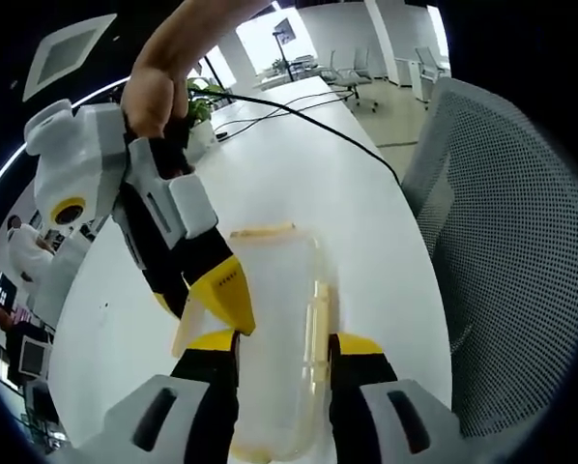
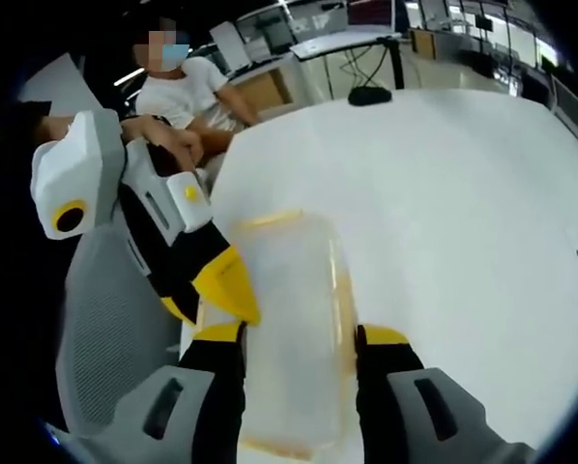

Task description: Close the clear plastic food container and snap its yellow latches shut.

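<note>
left gripper view: clear plastic container (image 1: 274, 338) is seen lying lengthwise at lower centre of the frame on a white table (image 1: 366, 213), lid down on it, with yellow latches (image 1: 317, 329) along its edges. the left gripper (image 1: 285, 348) is seen rising from the bottom edge, its two yellow-tipped jaws spread wide, one on each long side of the container; whether the pads touch the walls cannot be told. the right gripper (image 1: 221, 290) enters from the upper left, held by a hand (image 1: 158, 87), its yellow tip lying against the container's left edge; whether its jaws are apart or together cannot be told here. a grey mesh chair (image 1: 502, 251) is noted at right, a black cable (image 1: 318, 116) across the table at top, a green plant (image 1: 204, 97) at upper left.

right gripper view: the container (image 2: 294, 329) is seen at lower centre on the white table (image 2: 463, 213). the right gripper (image 2: 299, 338) straddles it, jaws wide apart, one along each long side. the left gripper (image 2: 226, 285) comes in from the left, tip at the container's left edge. a mesh chair (image 2: 105, 319) is noted at lower left, a seated person (image 2: 187, 92) at upper left.
</note>
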Available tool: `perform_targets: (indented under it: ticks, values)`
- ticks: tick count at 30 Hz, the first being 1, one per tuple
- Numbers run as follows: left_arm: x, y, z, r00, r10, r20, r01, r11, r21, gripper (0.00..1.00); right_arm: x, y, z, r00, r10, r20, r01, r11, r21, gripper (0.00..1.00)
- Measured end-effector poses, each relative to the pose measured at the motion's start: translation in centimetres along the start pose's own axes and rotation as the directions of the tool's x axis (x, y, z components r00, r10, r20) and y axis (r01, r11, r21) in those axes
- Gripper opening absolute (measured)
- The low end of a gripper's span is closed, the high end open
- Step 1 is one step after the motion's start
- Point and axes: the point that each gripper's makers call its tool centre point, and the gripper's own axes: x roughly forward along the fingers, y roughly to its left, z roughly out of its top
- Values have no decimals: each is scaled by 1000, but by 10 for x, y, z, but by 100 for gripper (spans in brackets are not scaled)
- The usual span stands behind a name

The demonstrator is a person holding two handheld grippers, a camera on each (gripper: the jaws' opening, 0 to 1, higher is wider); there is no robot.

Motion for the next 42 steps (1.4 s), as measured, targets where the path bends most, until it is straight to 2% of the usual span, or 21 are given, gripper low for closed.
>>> perform_targets:
  ticks: [9,20,26,32,38,42]
  values:
    - [0,-1,1,1000,-13,10,13,1000,-15,30,-2,0,1,998,-49,34,50,999,-6,43]
    - [-3,1,1,1000,-8,6,9,996,-83,30,-5,0,2,989,-127,74,129,992,-19,42]
    - [-17,8,3,1000,14,15,-12,990,-139,33,-16,-5,9,973,-193,131,192,981,20,44]
    - [-29,16,-1,999,40,12,-37,980,-193,37,-29,-9,8,954,-258,154,256,966,33,45]
    - [-39,25,-11,997,72,0,-70,962,-264,41,-39,-6,3,938,-303,168,301,953,34,47]
    - [-45,32,-17,995,101,-7,-98,943,-319,46,-47,-2,-3,928,-326,180,324,945,38,50]
